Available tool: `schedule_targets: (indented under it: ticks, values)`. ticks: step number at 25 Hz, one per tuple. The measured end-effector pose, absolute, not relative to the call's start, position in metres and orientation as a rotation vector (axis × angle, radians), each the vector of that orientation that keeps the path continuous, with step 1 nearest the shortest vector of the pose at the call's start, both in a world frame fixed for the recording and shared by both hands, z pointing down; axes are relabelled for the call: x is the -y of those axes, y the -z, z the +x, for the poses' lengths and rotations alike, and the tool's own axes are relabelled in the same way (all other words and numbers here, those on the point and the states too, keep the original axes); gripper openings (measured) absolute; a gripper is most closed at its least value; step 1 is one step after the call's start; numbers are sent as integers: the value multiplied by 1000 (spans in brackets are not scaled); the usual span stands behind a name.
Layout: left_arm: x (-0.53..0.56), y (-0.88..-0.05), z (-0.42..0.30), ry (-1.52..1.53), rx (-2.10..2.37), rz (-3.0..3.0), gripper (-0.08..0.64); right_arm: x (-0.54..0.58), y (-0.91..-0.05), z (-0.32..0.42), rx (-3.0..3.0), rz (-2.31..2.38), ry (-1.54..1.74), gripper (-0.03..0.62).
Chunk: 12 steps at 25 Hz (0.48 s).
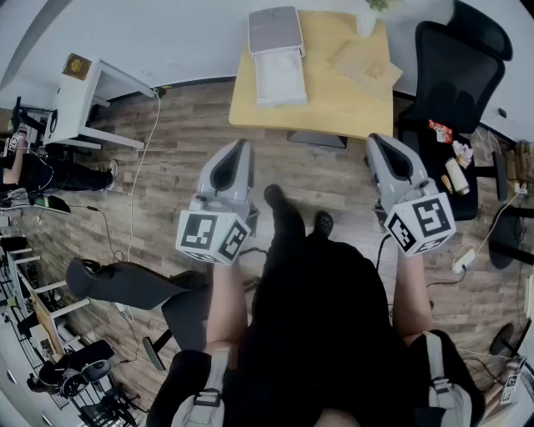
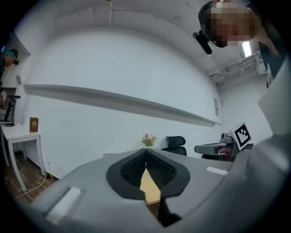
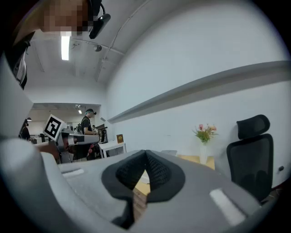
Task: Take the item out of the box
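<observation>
A pale wooden table (image 1: 334,104) stands ahead of me across the floor. On it lies an open box (image 1: 275,52), its grey lid folded back above a white tray. What the box holds is too small to tell. My left gripper (image 1: 239,145) and right gripper (image 1: 377,138) hover at waist height, well short of the table and apart from the box. In the left gripper view the left gripper (image 2: 145,150) is shut with nothing in it. The right gripper (image 3: 145,152) is likewise shut and empty in its own view.
A flat brown packet (image 1: 368,65) and a vase of flowers (image 1: 367,17) also sit on the table. A black office chair (image 1: 455,79) stands at its right, cluttered with small items. A white desk (image 1: 79,100) is at far left, and a cable (image 1: 138,179) runs across the floor.
</observation>
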<state>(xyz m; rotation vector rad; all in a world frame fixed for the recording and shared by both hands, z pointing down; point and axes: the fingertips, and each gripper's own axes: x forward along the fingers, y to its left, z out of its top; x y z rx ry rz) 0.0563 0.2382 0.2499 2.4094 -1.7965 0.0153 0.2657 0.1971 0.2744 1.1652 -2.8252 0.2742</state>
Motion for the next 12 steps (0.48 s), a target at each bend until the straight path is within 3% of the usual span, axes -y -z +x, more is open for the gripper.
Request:
schedule_targets:
  ticks: [12]
  values:
    - [-223,-256,41,-27,1788,2410,9,-183,-273,259,2873,1229,-387,3]
